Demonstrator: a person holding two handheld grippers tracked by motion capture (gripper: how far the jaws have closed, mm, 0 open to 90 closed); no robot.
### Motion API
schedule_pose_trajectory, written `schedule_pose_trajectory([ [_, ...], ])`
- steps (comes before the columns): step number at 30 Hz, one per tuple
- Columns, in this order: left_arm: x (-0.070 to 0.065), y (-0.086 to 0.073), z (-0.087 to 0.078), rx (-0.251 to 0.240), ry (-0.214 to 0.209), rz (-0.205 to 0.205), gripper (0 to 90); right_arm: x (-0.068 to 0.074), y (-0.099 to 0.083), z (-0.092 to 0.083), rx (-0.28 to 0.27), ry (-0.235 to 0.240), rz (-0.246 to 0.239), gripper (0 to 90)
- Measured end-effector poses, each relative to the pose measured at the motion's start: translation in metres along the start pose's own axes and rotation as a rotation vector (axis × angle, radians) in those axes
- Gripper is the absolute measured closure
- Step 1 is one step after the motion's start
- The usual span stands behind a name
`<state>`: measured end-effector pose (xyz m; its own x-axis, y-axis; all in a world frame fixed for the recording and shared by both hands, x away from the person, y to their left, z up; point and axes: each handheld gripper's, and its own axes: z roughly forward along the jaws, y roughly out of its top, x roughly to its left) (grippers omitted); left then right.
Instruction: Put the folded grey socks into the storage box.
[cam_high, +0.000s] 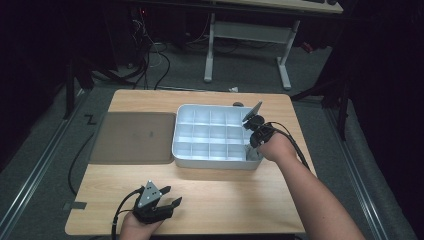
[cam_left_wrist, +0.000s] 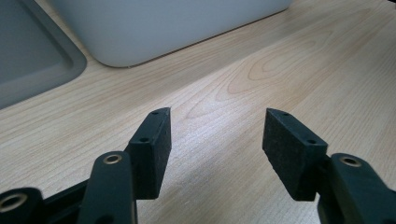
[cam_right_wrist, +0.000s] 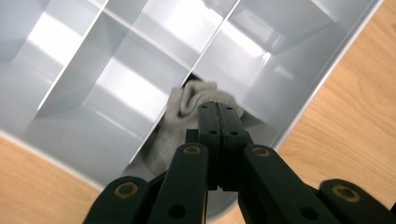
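Sock (cam_right_wrist: 187, 116), bunched in a corner cell of the organizer (cam_right_wrist: 93, 70), looks light, soft and limp, best pinched at a raised fold; right gripper (cam_right_wrist: 218, 109) shut and empty, left gripper (cam_left_wrist: 215, 135) open and empty.

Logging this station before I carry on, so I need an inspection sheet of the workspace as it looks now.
Surface: wooden table, bare at the front.
Job's things: white divided box; grey cloth lying in a corner compartment.
Clutter: flat grey tray left of the box.
Grippers: left gripper open above bare wood; right gripper shut over the cloth, whether it pinches it unclear.
Cables: one trails from each gripper; more on the floor behind.
Surroundings: dark room, white desk frame beyond.
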<state>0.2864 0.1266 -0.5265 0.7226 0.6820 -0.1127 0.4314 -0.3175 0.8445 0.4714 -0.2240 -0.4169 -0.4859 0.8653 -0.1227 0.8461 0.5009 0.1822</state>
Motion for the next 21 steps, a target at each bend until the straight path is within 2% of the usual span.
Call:
schedule_pose_trajectory([
  [4, 0.000, 0.000, 0.001, 0.006, -0.004, 0.002, 43.1, 0.005, 0.004, 0.014, 0.042, 0.013, -0.022, 90.0],
  [5, 0.000, 0.000, 0.001, 0.006, -0.003, 0.006, 43.1, 0.007, 0.005, 0.018, 0.057, 0.001, -0.025, 90.0],
  [8, -0.001, 0.000, 0.002, 0.006, -0.006, 0.002, 43.1, 0.008, 0.006, 0.027, 0.100, -0.006, 0.000, 90.0],
  [12, -0.002, 0.000, 0.002, 0.009, -0.011, 0.007, 43.1, 0.008, 0.007, 0.040, 0.130, -0.007, -0.016, 90.0],
  [13, -0.002, 0.000, 0.002, 0.008, -0.010, 0.005, 43.1, 0.010, 0.008, 0.042, 0.139, -0.012, -0.006, 90.0],
  [14, -0.001, 0.000, 0.002, 0.009, -0.010, 0.004, 43.1, 0.010, 0.009, 0.045, 0.142, -0.016, -0.023, 90.0],
  [17, -0.001, 0.000, 0.001, 0.006, -0.008, 0.003, 43.1, 0.009, 0.010, 0.048, 0.148, -0.006, -0.020, 90.0],
  [18, -0.001, 0.000, 0.001, 0.005, -0.008, 0.004, 43.1, 0.010, 0.009, 0.047, 0.151, -0.005, -0.006, 90.0],
  [20, 0.000, 0.000, 0.001, 0.006, -0.009, 0.002, 43.1, 0.009, 0.008, 0.045, 0.142, -0.005, -0.014, 90.0],
  [21, 0.000, -0.001, 0.002, 0.007, -0.010, 0.002, 43.1, 0.010, 0.007, 0.042, 0.139, 0.002, 0.007, 88.7],
])
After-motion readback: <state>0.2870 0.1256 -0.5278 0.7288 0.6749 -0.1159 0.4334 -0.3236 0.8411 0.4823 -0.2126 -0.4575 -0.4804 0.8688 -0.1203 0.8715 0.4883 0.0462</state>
